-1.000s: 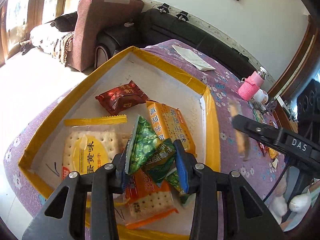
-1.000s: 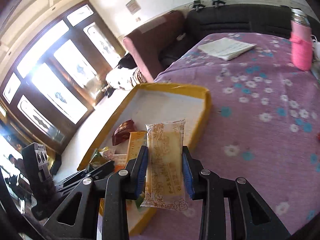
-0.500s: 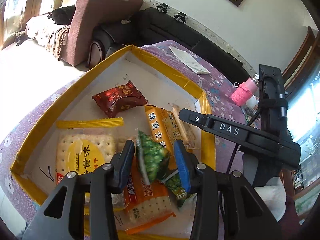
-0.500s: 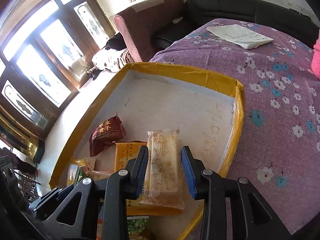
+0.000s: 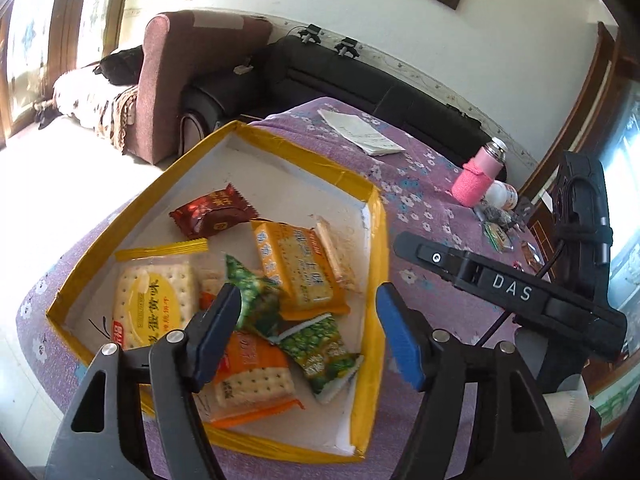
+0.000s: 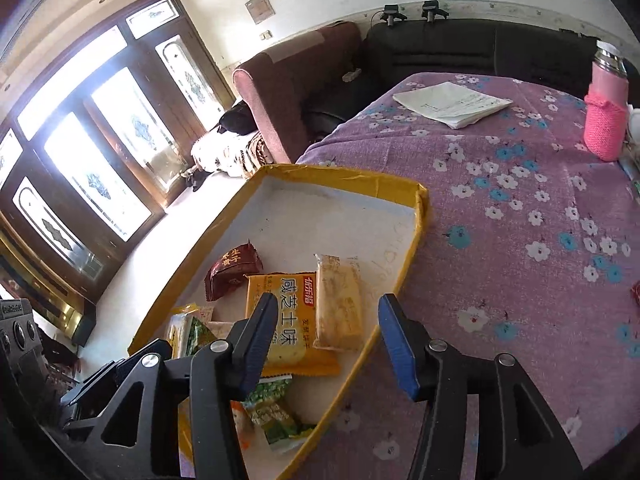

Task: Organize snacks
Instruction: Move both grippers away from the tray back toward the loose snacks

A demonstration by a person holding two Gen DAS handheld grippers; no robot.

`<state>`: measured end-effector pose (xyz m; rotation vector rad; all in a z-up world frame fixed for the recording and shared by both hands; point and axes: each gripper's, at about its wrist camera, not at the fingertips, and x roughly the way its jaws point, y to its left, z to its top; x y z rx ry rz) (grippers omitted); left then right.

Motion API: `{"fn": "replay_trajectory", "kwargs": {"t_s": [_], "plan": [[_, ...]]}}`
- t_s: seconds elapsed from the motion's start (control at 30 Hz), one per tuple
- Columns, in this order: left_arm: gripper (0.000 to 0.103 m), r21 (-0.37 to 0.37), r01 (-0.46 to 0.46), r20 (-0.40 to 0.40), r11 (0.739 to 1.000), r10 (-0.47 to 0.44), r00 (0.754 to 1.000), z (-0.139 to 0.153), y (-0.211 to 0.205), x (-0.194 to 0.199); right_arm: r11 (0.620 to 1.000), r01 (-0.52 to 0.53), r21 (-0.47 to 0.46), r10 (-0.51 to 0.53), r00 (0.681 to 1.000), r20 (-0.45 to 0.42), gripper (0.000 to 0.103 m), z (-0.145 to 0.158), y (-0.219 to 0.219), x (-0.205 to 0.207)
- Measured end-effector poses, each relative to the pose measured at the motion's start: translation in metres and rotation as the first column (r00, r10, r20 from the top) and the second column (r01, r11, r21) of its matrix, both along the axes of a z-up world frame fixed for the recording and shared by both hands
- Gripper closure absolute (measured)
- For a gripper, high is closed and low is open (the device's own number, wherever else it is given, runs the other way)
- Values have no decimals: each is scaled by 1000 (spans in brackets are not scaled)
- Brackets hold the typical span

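Both packets are down in the yellow-rimmed tray [image 5: 376, 240]. The left gripper [image 5: 308, 332] has just been spreading its jaws, nothing pinched now: the green pea packet [image 5: 256, 300] leans against its left pad, just below and ahead. The right gripper [image 6: 326, 344] has just been parting too, empty; the pale biscuit packet [image 6: 338, 298] lies flat just ahead between its fingers, overlapping the orange cracker pack [image 6: 284, 320]. Risk: the leaning pea packet may snag the pad and drag out. More snacks [image 5: 498, 236] wait on the worktop [image 6: 500, 208], well right.
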<state>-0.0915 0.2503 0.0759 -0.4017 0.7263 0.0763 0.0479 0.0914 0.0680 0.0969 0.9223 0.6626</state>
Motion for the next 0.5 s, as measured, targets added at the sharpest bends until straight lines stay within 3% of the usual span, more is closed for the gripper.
{"fn": "replay_trajectory", "kwargs": {"t_s": [0.5], "plan": [[32,136,66,-28,989,-63,998,11,-67,0,993,121,10,-122,991,49,41,-4,-104,-40]]}}
